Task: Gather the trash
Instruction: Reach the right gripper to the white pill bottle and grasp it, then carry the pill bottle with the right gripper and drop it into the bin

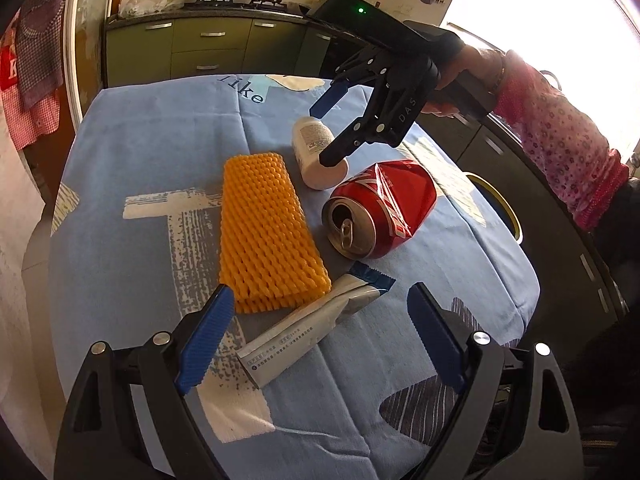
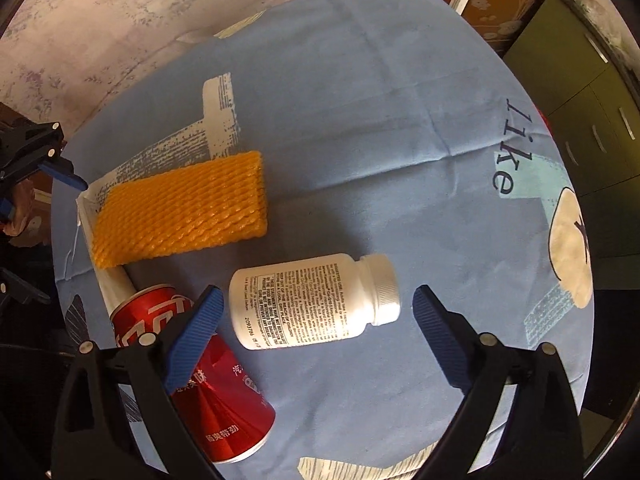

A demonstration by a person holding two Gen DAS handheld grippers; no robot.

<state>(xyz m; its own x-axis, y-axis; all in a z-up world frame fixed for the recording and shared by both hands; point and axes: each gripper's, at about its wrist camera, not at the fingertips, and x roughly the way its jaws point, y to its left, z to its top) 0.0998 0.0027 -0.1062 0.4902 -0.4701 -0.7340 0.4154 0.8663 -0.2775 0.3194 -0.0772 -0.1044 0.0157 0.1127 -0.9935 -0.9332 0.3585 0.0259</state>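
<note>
Near the desk's (image 2: pixel 360 60) middle, the white bottle (image 2: pixel 312 300) lies on its side; the right tool (image 2: pixel 316 332) hangs above it, spread wide and empty, apparently to straddle it. The left tool (image 1: pixel 320 336) waits wide, empty.

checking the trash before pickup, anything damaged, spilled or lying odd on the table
The red can is dented and lies on its side, opening toward the left wrist camera; no spill shows. The white bottle also lies on its side, cap on. The tube is squeezed flat.
</note>
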